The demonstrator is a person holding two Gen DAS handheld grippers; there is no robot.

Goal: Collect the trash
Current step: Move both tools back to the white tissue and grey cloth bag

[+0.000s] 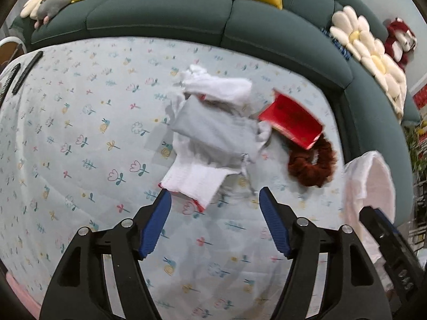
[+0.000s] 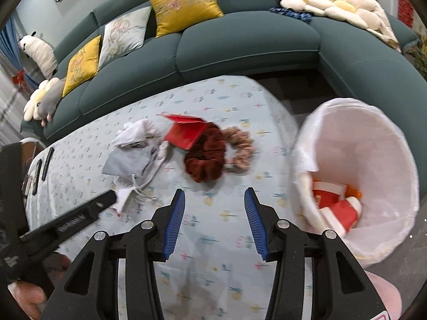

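Observation:
A pile of white and grey cloth [image 1: 213,133] lies on the floral tablecloth [image 1: 80,133]; it also shows in the right wrist view [image 2: 133,154]. A red packet [image 1: 291,121] [image 2: 185,132] rests on a dark red scrunchie [image 1: 312,165] [image 2: 205,157], with a pink scrunchie [image 2: 240,146] beside it. My left gripper [image 1: 214,200] is open and empty, just short of the cloth's near edge. My right gripper [image 2: 214,194] is open and empty, above the table in front of the scrunchies. A white-lined bin [image 2: 357,176] at the table's right edge holds red and white wrappers [image 2: 336,202].
A green sofa [image 2: 240,45] with yellow and white cushions [image 2: 184,2] curves around the table's far side. Flower-shaped cushions [image 1: 371,56] lie on its right arm. Two black remotes [image 1: 26,72] lie at the table's far left. The bin [image 1: 368,186] also shows in the left wrist view.

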